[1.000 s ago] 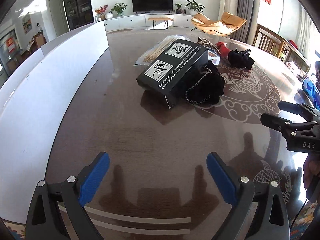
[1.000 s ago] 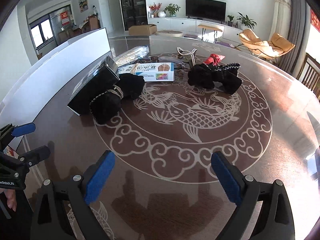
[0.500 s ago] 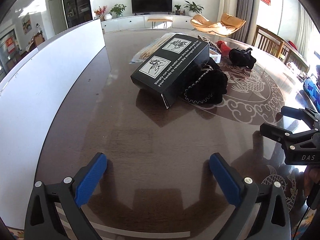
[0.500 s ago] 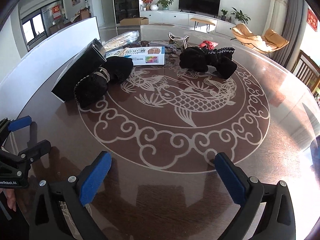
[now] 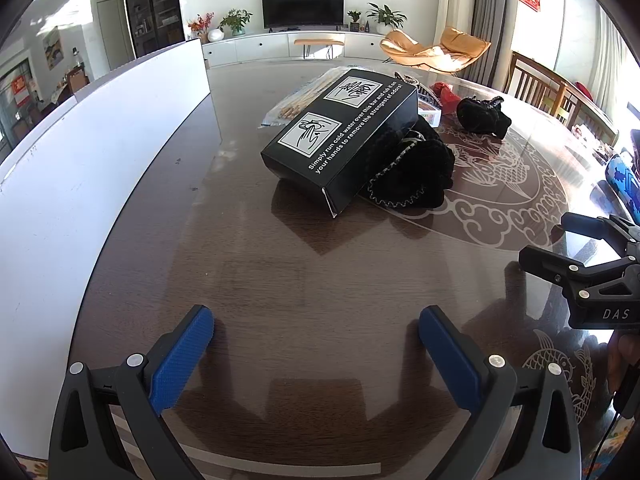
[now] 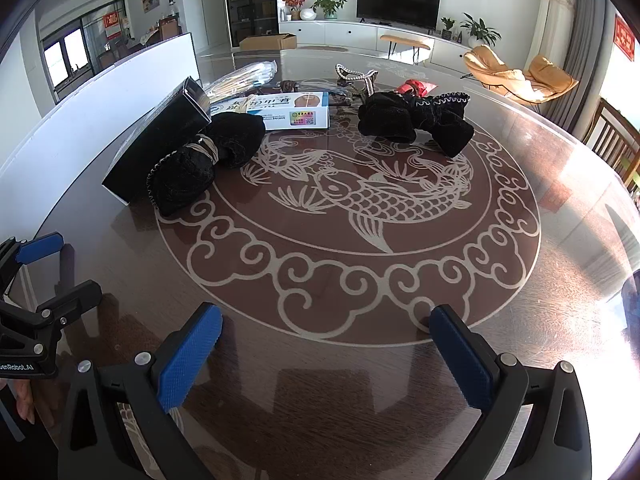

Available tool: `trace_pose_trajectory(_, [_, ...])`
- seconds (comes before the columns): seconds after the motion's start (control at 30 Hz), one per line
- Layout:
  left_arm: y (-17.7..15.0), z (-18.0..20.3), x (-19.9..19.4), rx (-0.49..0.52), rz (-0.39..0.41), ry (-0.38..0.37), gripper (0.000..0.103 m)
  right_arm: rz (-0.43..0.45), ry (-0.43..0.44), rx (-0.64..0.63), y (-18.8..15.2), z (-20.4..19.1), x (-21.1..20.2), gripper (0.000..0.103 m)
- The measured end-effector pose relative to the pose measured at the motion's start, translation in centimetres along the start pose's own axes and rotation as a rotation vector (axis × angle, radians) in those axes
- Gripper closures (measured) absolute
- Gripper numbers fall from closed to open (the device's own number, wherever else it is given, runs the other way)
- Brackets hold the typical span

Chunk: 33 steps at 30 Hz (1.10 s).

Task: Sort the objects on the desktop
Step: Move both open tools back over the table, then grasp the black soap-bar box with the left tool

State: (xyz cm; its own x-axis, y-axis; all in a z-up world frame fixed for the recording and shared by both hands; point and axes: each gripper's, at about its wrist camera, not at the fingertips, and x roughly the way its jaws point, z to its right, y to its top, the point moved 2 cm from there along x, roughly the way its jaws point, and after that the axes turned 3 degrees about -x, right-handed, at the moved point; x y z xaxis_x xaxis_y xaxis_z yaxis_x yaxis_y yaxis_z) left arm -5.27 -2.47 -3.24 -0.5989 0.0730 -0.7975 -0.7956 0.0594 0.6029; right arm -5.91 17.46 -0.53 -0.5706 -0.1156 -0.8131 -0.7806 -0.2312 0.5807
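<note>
A black box (image 5: 340, 136) with white print lies tilted on the round brown table, resting against a black knitted item (image 5: 412, 176); both show in the right wrist view, box (image 6: 160, 140) and knit (image 6: 200, 160). A second black knitted item (image 6: 416, 120) lies further back, next to a white and blue carton (image 6: 288, 112). My left gripper (image 5: 316, 336) is open and empty, well short of the box. My right gripper (image 6: 326, 332) is open and empty over the fish pattern.
A white board (image 5: 92, 152) stands along the table's left edge. A clear packet of sticks (image 5: 304, 96), a beaded strap (image 6: 356, 76) and a red item (image 6: 416, 87) lie at the back. Wooden chairs (image 5: 560, 92) stand at the right.
Both grippers have moved forward over the table toward the objects, which now look nearer. Both stay open and empty.
</note>
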Motion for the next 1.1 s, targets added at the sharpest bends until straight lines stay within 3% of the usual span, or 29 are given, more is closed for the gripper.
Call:
trace_pose_trajectory(0.2, [0.0, 0.0, -0.2, 0.016, 0.001, -0.015, 0.0, 0.0, 0.005, 0.0, 0.1, 0.0, 0.1, 0.0])
trace_pose_trajectory(0.37, [-0.1, -1.1, -0.3, -0.009, 0.004, 0.003, 0.0, -0.001, 0.035, -0.041, 2.2, -1.1, 1.5, 0.0])
trace_pose_trajectory(0.6, [-0.3, -1.7, -0.3, -0.009, 0.006, 0.003, 0.0, 0.01, 0.197, -0.268, 5.8, -7.1, 4.0, 0.0])
trace_pose_trajectory(0.7, [-0.3, -1.7, -0.3, -0.009, 0.006, 0.003, 0.0, 0.004, 0.219, -0.299, 7.5, -8.3, 5.3, 0.0])
trace_pose_trajectory(0.83, [-0.3, -1.7, -0.3, -0.01, 0.006, 0.003, 0.0, 0.003, 0.123, -0.152, 8.9, -6.1, 6.5, 0.0])
trace_pose_trajectory(0.97, [-0.3, -1.7, -0.3, -0.01, 0.007, 0.003, 0.0, -0.013, -0.001, 0.013, 7.8, -1.8, 5.9, 0.0])
trace_pose_trajectory(1.1, [-0.2, -1.5, -0.2, -0.011, 0.007, 0.004, 0.0, -0.007, -0.02, 0.039, 5.7, 1.3, 4.4, 0.0])
